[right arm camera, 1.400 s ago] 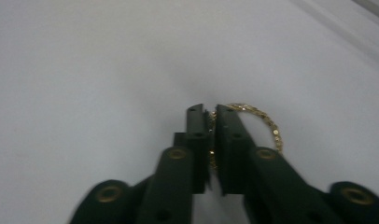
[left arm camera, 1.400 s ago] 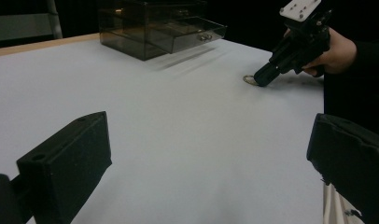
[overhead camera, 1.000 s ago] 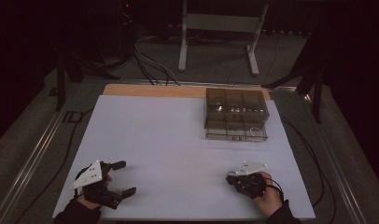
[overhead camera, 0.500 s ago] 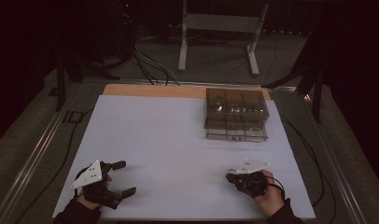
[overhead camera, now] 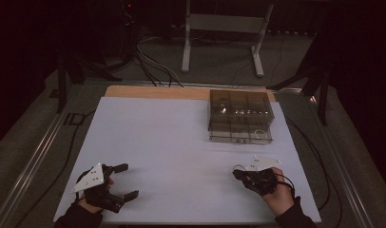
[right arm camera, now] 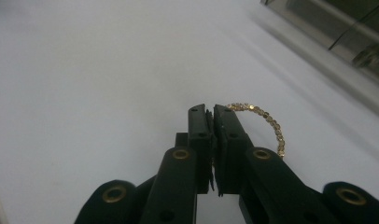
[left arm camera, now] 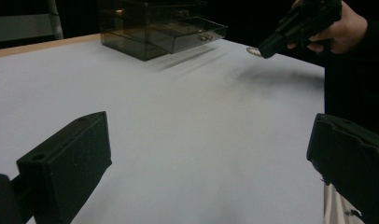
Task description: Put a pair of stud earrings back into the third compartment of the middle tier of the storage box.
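Gold bracelet, half hidden, clenched in right gripper; left gripper released.

Gold beaded bracelet arcs up, seemingly pinched above table.

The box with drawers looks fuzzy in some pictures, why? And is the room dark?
In the right gripper view the smoky drawer box sits in the corner, out of focus, while the gold chain by the jaws is sharp. In the left gripper view the box looks smeared. In the high view the surroundings are dark; the white table is lit.
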`<act>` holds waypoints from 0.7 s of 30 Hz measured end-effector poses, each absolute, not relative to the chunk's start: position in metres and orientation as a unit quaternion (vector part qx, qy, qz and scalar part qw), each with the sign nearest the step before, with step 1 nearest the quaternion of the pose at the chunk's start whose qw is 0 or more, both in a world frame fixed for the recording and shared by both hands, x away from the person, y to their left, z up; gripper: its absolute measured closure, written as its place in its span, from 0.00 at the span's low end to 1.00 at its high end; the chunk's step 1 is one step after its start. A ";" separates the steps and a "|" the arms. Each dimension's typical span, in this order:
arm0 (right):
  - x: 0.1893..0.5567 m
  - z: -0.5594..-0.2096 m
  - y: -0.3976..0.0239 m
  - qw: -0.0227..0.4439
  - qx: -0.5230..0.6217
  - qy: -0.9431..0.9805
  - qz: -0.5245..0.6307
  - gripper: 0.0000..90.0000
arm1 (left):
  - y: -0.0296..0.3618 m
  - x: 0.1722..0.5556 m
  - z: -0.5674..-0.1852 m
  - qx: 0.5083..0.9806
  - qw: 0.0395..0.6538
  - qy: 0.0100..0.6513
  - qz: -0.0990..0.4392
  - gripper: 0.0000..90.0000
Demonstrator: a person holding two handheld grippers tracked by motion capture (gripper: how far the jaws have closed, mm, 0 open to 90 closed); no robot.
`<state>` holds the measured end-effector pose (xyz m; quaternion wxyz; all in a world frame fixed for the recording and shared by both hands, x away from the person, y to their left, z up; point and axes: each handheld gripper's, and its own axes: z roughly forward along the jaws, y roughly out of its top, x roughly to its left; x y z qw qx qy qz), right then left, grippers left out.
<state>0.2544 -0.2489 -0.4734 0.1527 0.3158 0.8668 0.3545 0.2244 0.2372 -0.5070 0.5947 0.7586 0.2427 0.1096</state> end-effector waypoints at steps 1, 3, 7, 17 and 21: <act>0.256 -0.472 -0.249 0.153 0.315 0.867 0.355 0.97 | 0.237 0.224 -0.507 0.760 0.593 0.243 0.111 0.01; 0.258 -0.469 -0.249 0.154 0.315 0.866 0.355 0.97 | 0.237 0.224 -0.507 0.759 0.594 0.243 0.110 0.01; 0.263 -0.464 -0.250 0.159 0.315 0.866 0.355 0.97 | 0.237 0.224 -0.507 0.759 0.594 0.243 0.110 0.01; 0.277 -0.448 -0.252 0.175 0.317 0.858 0.365 0.97 | 0.237 0.225 -0.508 0.759 0.594 0.243 0.109 0.01; 0.283 -0.439 -0.255 0.185 0.319 0.853 0.369 0.97 | 0.237 0.225 -0.508 0.759 0.594 0.242 0.109 0.01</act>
